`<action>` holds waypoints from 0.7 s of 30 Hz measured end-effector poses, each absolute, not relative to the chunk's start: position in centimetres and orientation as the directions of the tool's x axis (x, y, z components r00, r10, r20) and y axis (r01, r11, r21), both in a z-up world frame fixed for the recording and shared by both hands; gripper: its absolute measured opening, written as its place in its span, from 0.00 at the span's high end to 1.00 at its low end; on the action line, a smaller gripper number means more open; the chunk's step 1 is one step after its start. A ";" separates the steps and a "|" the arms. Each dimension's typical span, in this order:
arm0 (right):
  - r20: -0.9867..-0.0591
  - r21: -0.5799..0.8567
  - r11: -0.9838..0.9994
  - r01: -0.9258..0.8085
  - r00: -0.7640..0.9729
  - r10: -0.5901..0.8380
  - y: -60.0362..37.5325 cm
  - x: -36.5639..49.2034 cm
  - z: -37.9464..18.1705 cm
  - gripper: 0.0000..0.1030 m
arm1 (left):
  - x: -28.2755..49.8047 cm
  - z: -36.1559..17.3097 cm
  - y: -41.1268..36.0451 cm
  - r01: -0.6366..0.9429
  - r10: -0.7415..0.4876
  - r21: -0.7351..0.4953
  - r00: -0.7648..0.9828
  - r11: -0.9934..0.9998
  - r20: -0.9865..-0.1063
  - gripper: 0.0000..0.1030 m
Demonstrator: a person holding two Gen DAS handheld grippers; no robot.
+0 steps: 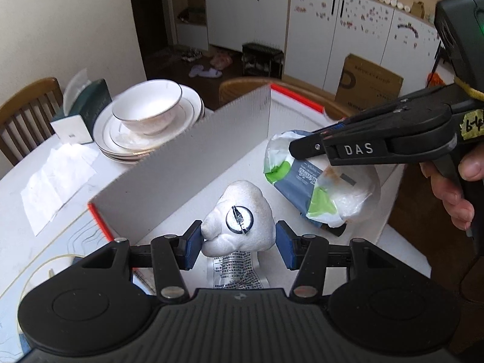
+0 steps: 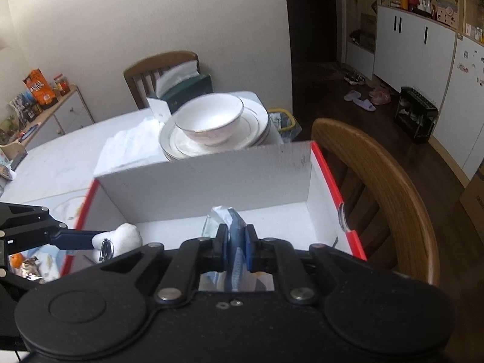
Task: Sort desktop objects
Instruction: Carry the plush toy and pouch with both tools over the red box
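Note:
A white cardboard box (image 1: 187, 157) with red outer edges sits on the table. My left gripper (image 1: 239, 242) is shut on a white lumpy object (image 1: 242, 199) with a round metal piece on it, held just over the box's near end. Its blue pads (image 1: 193, 242) press on both sides of the lump. My right gripper (image 2: 236, 246) is shut on a soft wipes packet (image 2: 233, 220) in white, green and blue, and holds it over the box's inside (image 2: 205, 181). In the left wrist view the right gripper (image 1: 295, 148) comes in from the right, the packet (image 1: 302, 178) hanging from its tip.
A bowl (image 1: 146, 107) on stacked plates (image 1: 121, 148) stands just behind the box, next to a dark green tissue box (image 1: 90, 103) and loose paper napkins (image 1: 54, 181). A printed sachet (image 1: 236, 269) lies under the lump. Wooden chairs (image 2: 387, 187) flank the table.

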State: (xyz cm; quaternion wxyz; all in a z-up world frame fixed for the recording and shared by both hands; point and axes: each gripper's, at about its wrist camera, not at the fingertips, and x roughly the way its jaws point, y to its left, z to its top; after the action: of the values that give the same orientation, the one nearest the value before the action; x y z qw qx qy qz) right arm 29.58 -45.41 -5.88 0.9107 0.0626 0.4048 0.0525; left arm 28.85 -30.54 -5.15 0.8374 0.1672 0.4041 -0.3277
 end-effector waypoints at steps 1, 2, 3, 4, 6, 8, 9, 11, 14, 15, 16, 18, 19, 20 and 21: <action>-0.734 0.149 0.988 -0.043 0.665 0.140 -45.5 29.8 -6.2 0.91 | 29.0 -5.4 -30.8 0.687 -0.411 0.015 0.452 0.727 -0.791 0.51; -0.735 0.142 0.989 -0.041 0.665 0.133 -45.6 30.0 -6.4 0.91 | 29.2 -5.6 -31.0 0.690 -0.409 0.012 0.443 0.724 -0.798 0.51; -0.736 0.138 0.990 -0.034 0.665 0.126 -45.7 30.3 -6.6 0.91 | 29.4 -5.9 -31.2 0.693 -0.408 0.010 0.435 0.720 -0.803 0.51; -0.738 0.137 0.990 -0.028 0.664 0.121 -45.8 30.6 -6.8 0.91 | 29.5 -6.2 -31.4 0.697 -0.403 0.012 0.429 0.717 -0.808 0.51; -0.740 0.133 0.991 -0.020 0.663 0.112 -46.0 31.2 -7.3 0.91 | 29.8 -6.8 -31.8 0.704 -0.395 0.009 0.409 0.710 -0.823 0.51; -0.743 0.120 0.993 -0.018 0.662 0.102 -46.0 31.9 -7.8 0.91 | 30.1 -7.5 -32.1 0.709 -0.384 0.002 0.386 0.706 -0.839 0.51; -0.746 0.114 0.993 -0.016 0.659 0.097 -45.9 32.2 -8.1 0.91 | 30.2 -7.8 -32.2 0.711 -0.379 0.003 0.379 0.704 -0.845 0.51; -0.752 0.103 0.994 -0.020 0.653 0.091 -45.8 32.6 -8.5 0.91 | 30.2 -8.2 -32.3 0.710 -0.362 0.018 0.380 0.704 -0.852 0.51; -0.760 0.094 0.995 -0.043 0.642 0.100 -45.5 33.0 -9.0 0.91 | 30.2 -8.7 -32.5 0.704 -0.337 0.033 0.380 0.710 -0.861 0.51; -0.762 0.091 0.995 -0.051 0.640 0.103 -45.3 33.1 -9.1 0.91 | 30.3 -8.8 -32.5 0.702 -0.335 0.031 0.377 0.712 -0.864 0.51; -0.763 0.087 0.994 -0.061 0.638 0.106 -45.1 33.2 -9.2 0.91 | 30.3 -8.9 -32.5 0.700 -0.331 0.030 0.374 0.713 -0.866 0.51; -0.766 0.083 0.994 -0.076 0.633 0.113 -44.7 33.3 -9.2 0.91 | 30.4 -9.1 -32.6 0.700 -0.322 0.030 0.365 0.713 -0.873 0.51; -0.767 0.085 0.993 -0.082 0.631 0.117 -44.6 33.3 -9.3 0.91 | 30.4 -9.2 -32.6 0.701 -0.318 0.030 0.362 0.713 -0.876 0.51; -0.768 0.086 0.993 -0.087 0.629 0.122 -44.5 33.3 -9.3 0.91 | 30.4 -9.3 -32.6 0.701 -0.314 0.029 0.356 0.713 -0.880 0.51; -0.769 0.085 0.992 -0.091 0.627 0.123 -44.4 33.3 -9.3 0.90 | 30.5 -9.4 -32.6 0.700 -0.311 0.026 0.350 0.713 -0.884 0.51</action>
State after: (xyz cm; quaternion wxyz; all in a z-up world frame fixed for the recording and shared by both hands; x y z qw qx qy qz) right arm 33.30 -44.41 -9.33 0.9017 0.0192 0.4278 0.0594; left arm 30.51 -32.64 -9.38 0.7954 0.2055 0.4733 -0.3180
